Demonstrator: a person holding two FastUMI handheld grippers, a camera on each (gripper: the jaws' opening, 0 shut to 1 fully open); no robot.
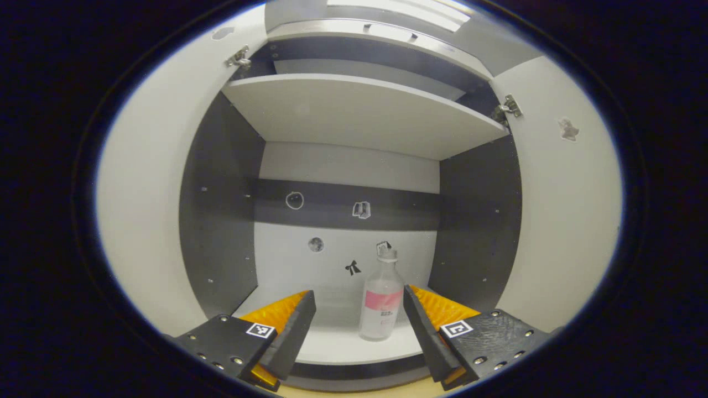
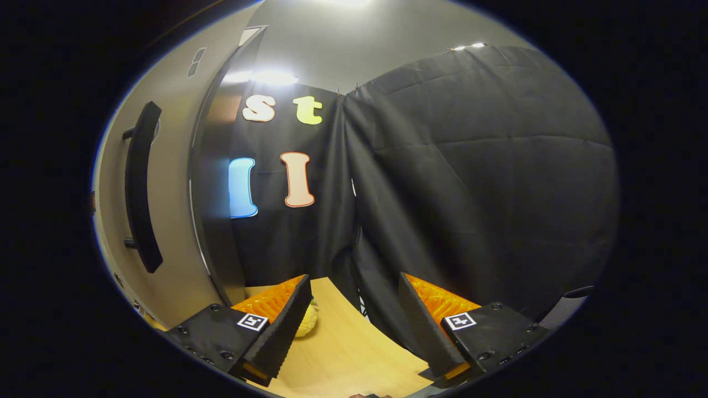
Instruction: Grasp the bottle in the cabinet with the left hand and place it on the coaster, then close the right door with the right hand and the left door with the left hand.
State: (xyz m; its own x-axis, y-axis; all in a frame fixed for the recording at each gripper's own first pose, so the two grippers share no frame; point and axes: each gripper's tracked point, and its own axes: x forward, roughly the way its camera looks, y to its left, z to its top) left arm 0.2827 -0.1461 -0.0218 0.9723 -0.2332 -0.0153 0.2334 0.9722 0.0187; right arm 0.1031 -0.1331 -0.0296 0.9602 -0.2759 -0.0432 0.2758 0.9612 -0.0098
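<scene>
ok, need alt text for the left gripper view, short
An open claw faces into an open cabinet, where a clear bottle with a pink label stands upright on the bottom shelf, nearer the right finger and not yet gripped. Both doors are swung wide; small stickers dot the back wall.

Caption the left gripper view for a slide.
Open left gripper faces the open cabinet, lined up on the upright bottle standing on its lower shelf.
</scene>
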